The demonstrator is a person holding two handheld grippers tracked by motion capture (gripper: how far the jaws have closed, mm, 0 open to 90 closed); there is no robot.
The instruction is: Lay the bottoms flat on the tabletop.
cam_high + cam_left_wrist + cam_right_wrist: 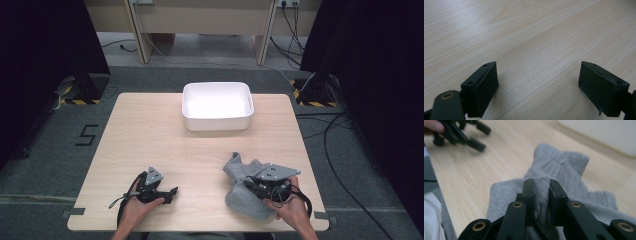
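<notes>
Grey cloth [245, 192] pinched in right tool [261, 187] at near right of desk [150, 130]; white bin [217, 106] lies far, slightly left; left tool [167, 192] held wide, empty

You have before you a light wooden table [165, 145], its grain running across the top. On its far half, near the middle, stands a white rectangular bin [217, 106] with rounded corners and a slot handle in its right wall; you can see its pale side in the right gripper view too. To your left, on the grey floor, lies a black marking shaped like a numeral five [86, 134]. Yellow-and-black striped tape [80, 101] marks the floor at both far corners. To your right, black cables [334, 150] loop across the floor. Beyond the table stands a pale wooden bench [200, 25], with dark curtains [45, 45] at either side.
</notes>
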